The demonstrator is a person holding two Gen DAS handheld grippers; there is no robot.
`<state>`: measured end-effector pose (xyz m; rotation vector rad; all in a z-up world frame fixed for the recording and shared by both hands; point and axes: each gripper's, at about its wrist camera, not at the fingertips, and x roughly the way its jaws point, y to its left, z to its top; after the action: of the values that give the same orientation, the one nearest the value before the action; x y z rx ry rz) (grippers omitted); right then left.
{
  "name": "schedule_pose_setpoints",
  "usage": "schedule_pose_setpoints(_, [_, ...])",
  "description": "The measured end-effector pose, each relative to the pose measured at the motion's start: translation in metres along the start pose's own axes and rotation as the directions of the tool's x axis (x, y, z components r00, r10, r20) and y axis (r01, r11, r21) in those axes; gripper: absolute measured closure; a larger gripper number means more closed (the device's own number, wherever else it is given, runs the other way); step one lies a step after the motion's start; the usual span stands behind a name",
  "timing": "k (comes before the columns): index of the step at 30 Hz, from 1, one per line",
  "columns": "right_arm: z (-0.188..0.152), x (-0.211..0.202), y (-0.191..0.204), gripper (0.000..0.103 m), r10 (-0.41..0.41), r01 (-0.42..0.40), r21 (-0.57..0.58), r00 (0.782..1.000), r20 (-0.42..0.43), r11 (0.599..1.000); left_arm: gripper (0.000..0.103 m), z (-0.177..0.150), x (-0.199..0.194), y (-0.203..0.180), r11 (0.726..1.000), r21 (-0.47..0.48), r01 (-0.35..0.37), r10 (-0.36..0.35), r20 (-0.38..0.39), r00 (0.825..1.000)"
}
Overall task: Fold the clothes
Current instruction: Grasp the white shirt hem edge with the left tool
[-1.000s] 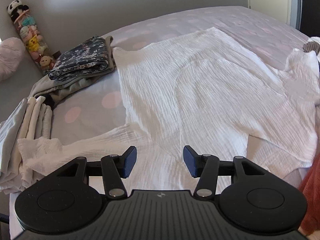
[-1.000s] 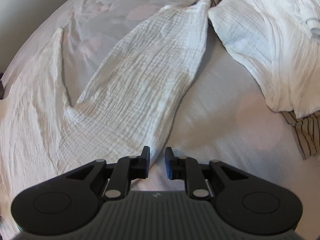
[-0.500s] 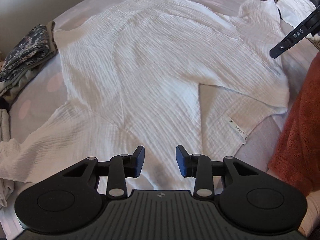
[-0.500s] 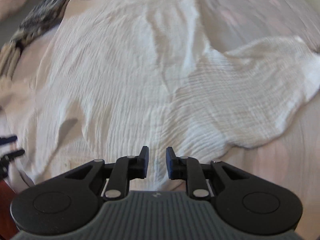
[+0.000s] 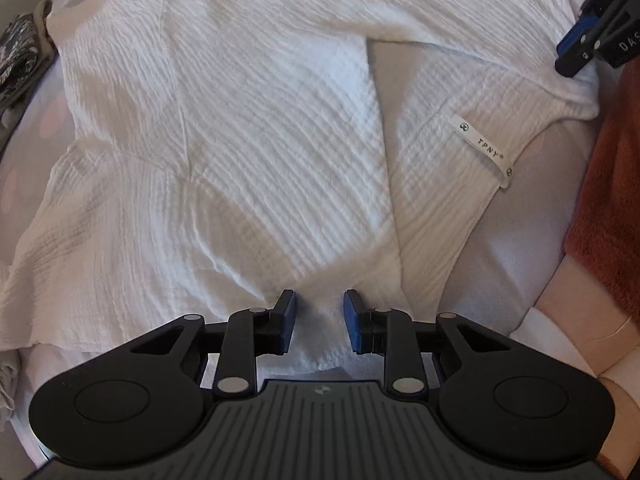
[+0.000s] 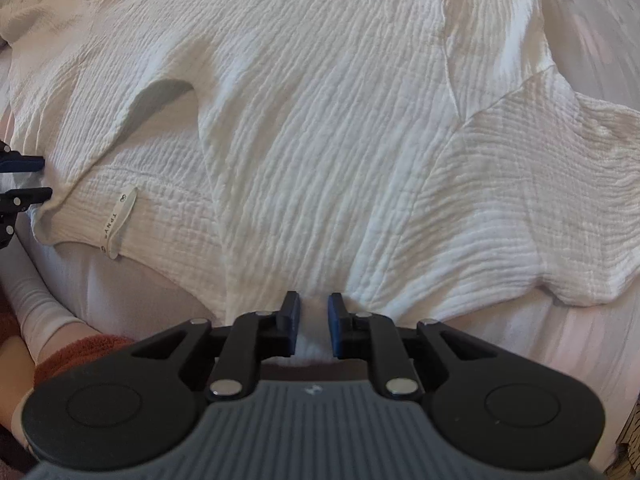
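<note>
So a white crinkle-gauze top (image 5: 248, 128) is spread flat across the bed (image 5: 516, 216), taking up most of what's seen from both wrist views. It's laid out with the neck opening toward the near edge of the bed, and a small woven label (image 5: 482, 148) reading TPNY can be made out at the collar, also seen in the right view (image 6: 118, 220).

The left tool (image 5: 319, 322) is held low at the near edge of the bed, right over the shoulder part of the top. Its blue pads (image 5: 289, 322) are set apart, with a bit of white fabric bunched up in the gap between them, but nothing is actually pinched yet as far as can be seen.

The right tool (image 6: 313, 326) is parked over the other shoulder, also at the near edge. Its jaws are apart too, only a narrower gap, with fabric lying between and no clear clamp on it. That same tool is caught at the upper right corner of the left view (image 5: 576, 46).

A sleeve (image 6: 540, 200) is fanned out toward the right side of the bed. A dark floral folded garment (image 5: 18, 56) is seen at the far left edge, beside the top. A rust-coloured fuzzy sleeve (image 5: 608, 200) is visible on the right.
</note>
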<state>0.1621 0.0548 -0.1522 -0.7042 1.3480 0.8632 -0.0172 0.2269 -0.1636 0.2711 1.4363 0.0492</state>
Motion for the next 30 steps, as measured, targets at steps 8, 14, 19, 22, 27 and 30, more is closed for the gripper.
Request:
schedule_pose_setpoints(8, [-0.016, -0.029, -0.022, 0.074, 0.028, -0.054, 0.119, 0.977, 0.212, 0.991, 0.077, -0.015, -0.031, 0.025, 0.989, -0.151, 0.006, 0.018, 0.155, 0.988])
schedule_pose_setpoints(14, [-0.015, -0.057, -0.031, 0.067, -0.025, -0.056, 0.205, 0.928, 0.373, 0.977, 0.057, -0.029, -0.081, 0.078, 0.92, -0.389, -0.046, 0.186, 0.33, 0.925])
schedule_pose_setpoints(19, [0.009, -0.076, -0.017, 0.05, -0.064, -0.061, 0.233, 0.867, 0.494, 0.97, 0.057, -0.055, -0.103, 0.144, 0.841, -0.54, 0.034, 0.211, 0.386, 0.898])
schedule_pose_setpoints(22, [0.021, -0.07, -0.002, 0.045, -0.097, -0.059, 0.258, 0.83, 0.55, 0.964, 0.057, -0.071, -0.11, 0.183, 0.794, -0.607, 0.028, 0.259, 0.38, 0.888])
schedule_pose_setpoints(27, [0.029, -0.057, 0.012, 0.041, -0.167, 0.007, 0.254, 0.772, 0.614, 0.967, 0.057, -0.104, -0.111, 0.235, 0.738, -0.669, -0.087, 0.382, 0.309, 0.871])
schedule_pose_setpoints(30, [0.031, -0.052, 0.014, 0.04, -0.172, 0.019, 0.241, 0.756, 0.632, 0.97, 0.057, -0.122, -0.108, 0.262, 0.708, -0.692, -0.143, 0.447, 0.282, 0.849])
